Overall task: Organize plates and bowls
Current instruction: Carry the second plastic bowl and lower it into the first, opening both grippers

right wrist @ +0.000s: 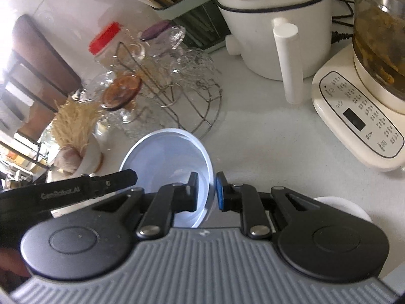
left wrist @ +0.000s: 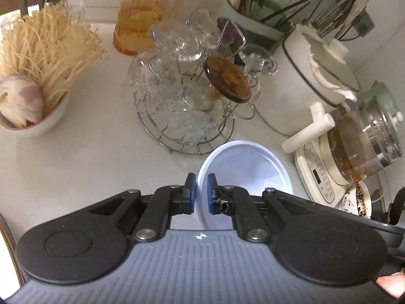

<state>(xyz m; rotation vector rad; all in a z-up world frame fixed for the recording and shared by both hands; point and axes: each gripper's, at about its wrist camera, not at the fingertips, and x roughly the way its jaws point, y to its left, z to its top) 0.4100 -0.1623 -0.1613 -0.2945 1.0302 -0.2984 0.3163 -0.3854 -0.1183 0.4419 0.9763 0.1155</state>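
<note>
A white bowl point(left wrist: 249, 169) is tilted just above the pale counter, held by both grippers. My left gripper point(left wrist: 201, 193) is shut on the bowl's left rim, one blue pad inside the wall and one outside. In the right wrist view the same bowl point(right wrist: 167, 157) shows with my right gripper point(right wrist: 207, 192) shut on its right rim. The left gripper's black finger point(right wrist: 121, 177) reaches onto the opposite rim there. A second white bowl point(left wrist: 38, 124), heaped with pale noodle-like strands and an onion, stands at the far left.
A wire rack of upturned glasses point(left wrist: 187, 106) stands right behind the held bowl. A red-lidded jar point(left wrist: 141, 17), a white pot with a handle point(left wrist: 311, 83), a glass kettle on its base point(left wrist: 354, 152) and a small patterned dish point(left wrist: 359, 200) crowd the back and right. A white round object point(right wrist: 354, 210) lies under my right gripper.
</note>
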